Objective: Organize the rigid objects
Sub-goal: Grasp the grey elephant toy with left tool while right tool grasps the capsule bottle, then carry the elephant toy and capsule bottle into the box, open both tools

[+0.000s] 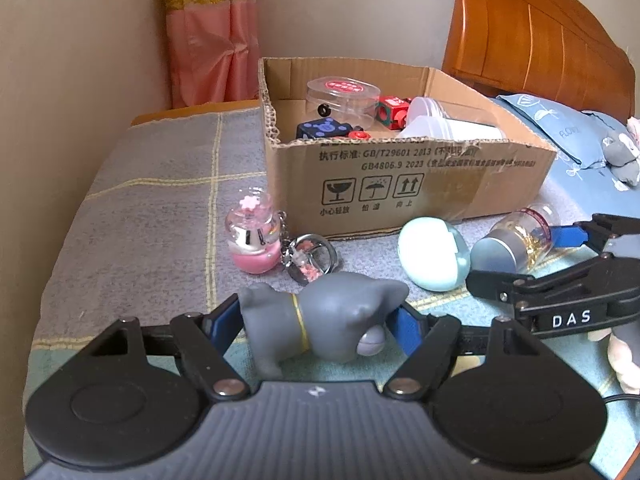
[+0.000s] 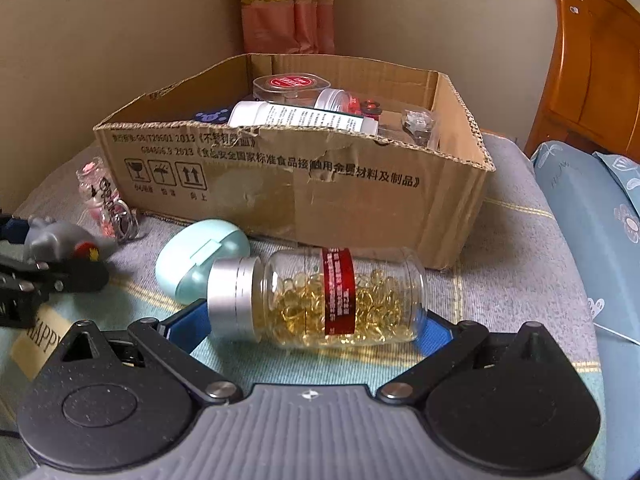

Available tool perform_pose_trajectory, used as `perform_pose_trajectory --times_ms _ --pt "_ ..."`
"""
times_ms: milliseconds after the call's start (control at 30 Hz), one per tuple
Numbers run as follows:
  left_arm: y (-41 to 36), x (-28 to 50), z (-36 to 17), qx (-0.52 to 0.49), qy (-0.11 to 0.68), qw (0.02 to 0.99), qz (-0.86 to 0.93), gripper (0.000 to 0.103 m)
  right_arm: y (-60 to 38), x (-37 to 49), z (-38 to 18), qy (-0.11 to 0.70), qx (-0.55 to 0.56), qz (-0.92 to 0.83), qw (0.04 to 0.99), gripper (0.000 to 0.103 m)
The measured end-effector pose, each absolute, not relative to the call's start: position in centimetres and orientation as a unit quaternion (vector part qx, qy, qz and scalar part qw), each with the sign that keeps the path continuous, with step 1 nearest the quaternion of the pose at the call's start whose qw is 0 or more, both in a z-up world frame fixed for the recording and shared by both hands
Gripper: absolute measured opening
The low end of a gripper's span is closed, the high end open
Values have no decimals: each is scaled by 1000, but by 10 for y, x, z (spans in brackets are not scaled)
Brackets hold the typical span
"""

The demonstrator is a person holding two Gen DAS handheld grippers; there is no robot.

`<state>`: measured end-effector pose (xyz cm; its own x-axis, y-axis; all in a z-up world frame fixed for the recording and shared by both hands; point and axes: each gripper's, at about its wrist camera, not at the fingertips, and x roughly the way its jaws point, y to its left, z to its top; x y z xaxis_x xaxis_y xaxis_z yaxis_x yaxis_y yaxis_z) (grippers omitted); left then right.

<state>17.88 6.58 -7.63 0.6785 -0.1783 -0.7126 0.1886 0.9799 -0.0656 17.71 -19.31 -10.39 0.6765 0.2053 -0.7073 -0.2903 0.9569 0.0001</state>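
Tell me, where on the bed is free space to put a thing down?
Free: the grey blanket left of the cardboard box, beyond the pink bottle keychain. Crowded: before the box, around the mint case, capsule bottle and grey figurine.

You are working in a home bedroom: a wooden headboard (image 1: pixel 532 36) upper right, pink curtain (image 1: pixel 208 32) at top, checked bed (image 1: pixel 160 184) below.
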Motion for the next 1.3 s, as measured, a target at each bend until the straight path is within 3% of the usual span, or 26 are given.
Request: perform_pose_trajectory --times_ms 700,1300 --pt "69 190 -82 -20 393 914 -94 78 -196 181 -98 377 -61 97 919 101" --pt "64 180 -49 54 405 900 -153 74 -204 165 -75 406 -118 191 886 98"
